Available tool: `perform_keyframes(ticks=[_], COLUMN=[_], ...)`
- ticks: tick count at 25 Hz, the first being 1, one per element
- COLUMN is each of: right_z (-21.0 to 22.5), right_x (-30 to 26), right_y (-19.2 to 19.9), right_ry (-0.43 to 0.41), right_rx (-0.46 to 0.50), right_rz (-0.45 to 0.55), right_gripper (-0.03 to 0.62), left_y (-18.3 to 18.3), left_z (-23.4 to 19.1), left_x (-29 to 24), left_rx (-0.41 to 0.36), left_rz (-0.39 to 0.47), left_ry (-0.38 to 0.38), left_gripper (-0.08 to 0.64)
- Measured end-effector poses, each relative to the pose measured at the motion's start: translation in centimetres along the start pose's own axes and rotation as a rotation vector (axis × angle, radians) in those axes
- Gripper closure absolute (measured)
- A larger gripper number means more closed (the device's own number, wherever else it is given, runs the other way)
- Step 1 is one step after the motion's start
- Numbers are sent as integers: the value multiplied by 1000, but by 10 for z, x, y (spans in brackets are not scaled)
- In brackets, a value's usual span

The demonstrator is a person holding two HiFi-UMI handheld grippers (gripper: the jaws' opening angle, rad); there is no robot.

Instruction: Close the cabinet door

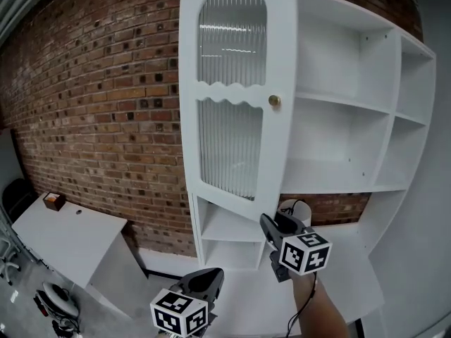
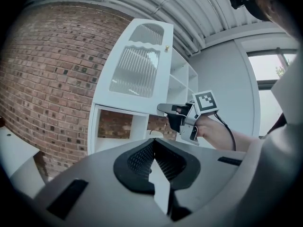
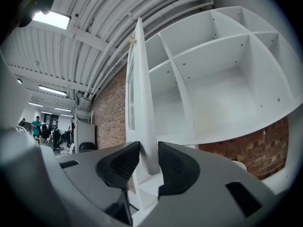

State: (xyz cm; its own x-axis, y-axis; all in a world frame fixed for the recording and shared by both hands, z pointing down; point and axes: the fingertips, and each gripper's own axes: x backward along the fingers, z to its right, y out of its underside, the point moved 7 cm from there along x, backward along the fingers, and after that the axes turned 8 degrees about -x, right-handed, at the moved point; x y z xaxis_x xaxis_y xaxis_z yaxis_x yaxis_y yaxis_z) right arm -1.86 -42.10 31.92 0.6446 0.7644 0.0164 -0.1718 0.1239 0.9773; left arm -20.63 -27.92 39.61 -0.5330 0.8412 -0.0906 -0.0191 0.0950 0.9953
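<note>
The white cabinet door, with ribbed glass and a brass knob, stands swung open in front of the white shelf cabinet. My right gripper is at the door's lower corner. In the right gripper view the door's edge runs up between the pads, and my right gripper is shut on it. My left gripper hangs lower and to the left, apart from the door. Seen in its own view, the left gripper is shut with its tips touching and holds nothing. That view also shows the door and the right gripper.
A brick wall runs behind and left of the cabinet. A white desk with a small brown box stands at the left, a black chair beside it. A white counter lies below the grippers.
</note>
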Motion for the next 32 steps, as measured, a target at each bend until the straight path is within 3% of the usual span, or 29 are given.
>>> perform_keyframes(ticks=[6, 17, 32], right_z=[28, 62, 84], right_x=[-15, -37, -63], right_y=[-5, -13, -23], right_ry=[-19, 98, 167], right_rx=[-23, 40, 60], right_rz=[11, 28, 2], right_gripper=[443, 374, 363], left_y=[-3, -8, -7], left_z=[-3, -10, -20], left_x=[-29, -62, -74], left_rx=[1, -1, 8], left_rz=[3, 9, 5], left_ry=[-15, -53, -81], left_gripper=[551, 552, 551])
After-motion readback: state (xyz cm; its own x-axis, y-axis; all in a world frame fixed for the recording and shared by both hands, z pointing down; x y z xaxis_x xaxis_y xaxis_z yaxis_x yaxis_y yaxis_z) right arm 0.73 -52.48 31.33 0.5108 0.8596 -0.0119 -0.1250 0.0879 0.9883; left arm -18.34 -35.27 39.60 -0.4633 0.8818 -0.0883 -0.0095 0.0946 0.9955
